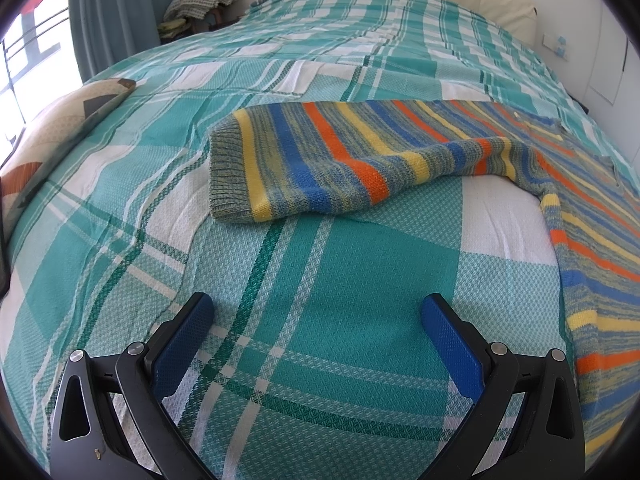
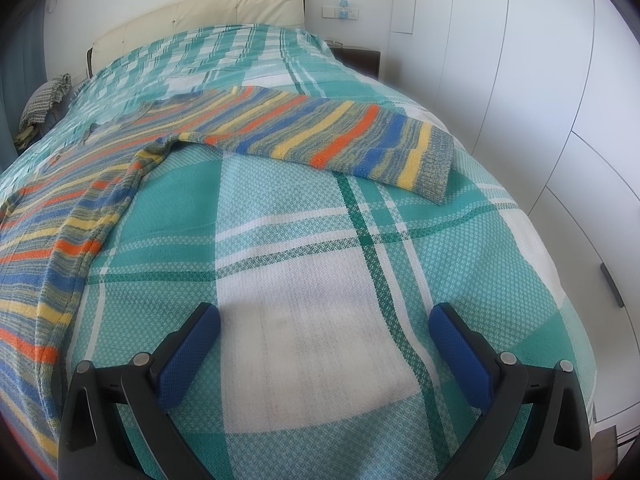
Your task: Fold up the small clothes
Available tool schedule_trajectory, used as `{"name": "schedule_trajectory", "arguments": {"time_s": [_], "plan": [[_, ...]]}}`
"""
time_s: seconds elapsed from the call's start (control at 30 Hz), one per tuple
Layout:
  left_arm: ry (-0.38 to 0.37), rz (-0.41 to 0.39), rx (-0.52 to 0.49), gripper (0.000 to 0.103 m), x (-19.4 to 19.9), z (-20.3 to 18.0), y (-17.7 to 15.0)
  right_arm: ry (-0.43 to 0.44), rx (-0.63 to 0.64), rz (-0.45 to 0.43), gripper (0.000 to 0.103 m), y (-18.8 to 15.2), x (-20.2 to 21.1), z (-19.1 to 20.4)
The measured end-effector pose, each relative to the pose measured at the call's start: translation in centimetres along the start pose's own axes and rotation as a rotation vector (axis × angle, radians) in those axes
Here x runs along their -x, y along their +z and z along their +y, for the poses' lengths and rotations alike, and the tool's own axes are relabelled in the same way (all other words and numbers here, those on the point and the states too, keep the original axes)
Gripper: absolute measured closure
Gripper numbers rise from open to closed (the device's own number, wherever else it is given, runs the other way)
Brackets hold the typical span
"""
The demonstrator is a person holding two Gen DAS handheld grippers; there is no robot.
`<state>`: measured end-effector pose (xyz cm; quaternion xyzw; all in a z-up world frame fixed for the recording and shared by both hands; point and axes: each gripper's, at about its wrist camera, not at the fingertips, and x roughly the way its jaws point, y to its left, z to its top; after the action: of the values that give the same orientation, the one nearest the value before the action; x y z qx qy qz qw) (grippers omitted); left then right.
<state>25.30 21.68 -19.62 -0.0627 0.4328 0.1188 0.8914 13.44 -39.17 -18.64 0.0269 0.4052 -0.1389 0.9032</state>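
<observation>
Sweater (image 1: pixel 400 152): striped knit in blue, orange, yellow and grey-green, spread flat on the bed (image 1: pixel 320 300), both sleeves extended sideways. Left sleeve cuff (image 1: pixel 228 176) lies ahead of the left gripper (image 1: pixel 318 320); right sleeve cuff (image 2: pixel 436 164) lies ahead of the right gripper (image 2: pixel 324 326). Bed cover: teal and white plaid. Both grippers: blue-padded fingers spread wide, holding nothing, above bare cover, apart from the knit. Patterned cushion (image 1: pixel 52 140) at the bed's left edge. White wardrobe doors (image 2: pixel 540 80) at right.
</observation>
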Motion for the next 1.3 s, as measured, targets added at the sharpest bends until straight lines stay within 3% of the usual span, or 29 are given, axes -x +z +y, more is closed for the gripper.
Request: {"name": "schedule_trajectory", "arguments": {"time_s": [0.3, 0.43, 0.6, 0.73, 0.83, 0.9, 1.0, 1.1, 1.2, 1.23, 1.27, 1.3], "plan": [[-0.057, 0.028, -0.016, 0.0, 1.2, 0.4, -0.6, 0.0, 0.0, 0.0, 0.0, 0.0, 0.1, 0.0], [-0.048, -0.003, 0.02, 0.001, 3.9, 0.5, -0.8, 0.008, 0.001, 0.022, 0.0, 0.3, 0.1, -0.1], [-0.091, -0.126, -0.02, 0.001, 10.5, -1.3, 0.4, 0.09, 0.025, 0.159, 0.001, 2.6, 0.7, -1.1], [-0.184, -0.176, -0.061, 0.001, 15.0, -3.1, -0.6, 0.255, -0.128, 0.09, 0.001, 5.9, 3.5, -5.9], [-0.196, -0.181, -0.074, 0.001, 16.2, -4.1, -2.2, 0.35, -0.358, 0.059, 0.001, 8.0, 2.8, -11.7], [-0.197, -0.161, -0.057, 0.001, 15.7, -4.3, -3.0, 0.425, -0.553, 0.092, 0.003, 8.7, 0.7, -15.1], [-0.191, -0.09, -0.013, 0.001, 14.3, -4.1, -3.6, 0.545, -0.706, 0.186, 0.017, 9.5, -3.3, -17.0], [-0.182, -0.077, 0.023, 0.001, 13.6, -3.5, -3.8, 0.501, -0.698, 0.276, 0.027, 10.1, -6.1, -16.4], [-0.151, -0.07, 0.02, 0.001, 12.8, -3.0, -4.3, 0.523, -0.699, 0.329, 0.052, 10.3, -8.4, -15.4], [-0.142, -0.067, 0.016, 0.001, 12.5, -2.9, -4.6, 0.503, -0.683, 0.334, 0.071, 10.4, -8.9, -15.1], [-0.132, -0.062, 0.01, 0.001, 12.1, -2.6, -5.1, 0.475, -0.679, 0.337, 0.1, 10.4, -9.1, -15.0], [-0.119, -0.053, 0.004, 0.001, 11.8, -2.5, -5.4, 0.446, -0.685, 0.336, 0.1, 10.6, -9.0, -14.9]]}}
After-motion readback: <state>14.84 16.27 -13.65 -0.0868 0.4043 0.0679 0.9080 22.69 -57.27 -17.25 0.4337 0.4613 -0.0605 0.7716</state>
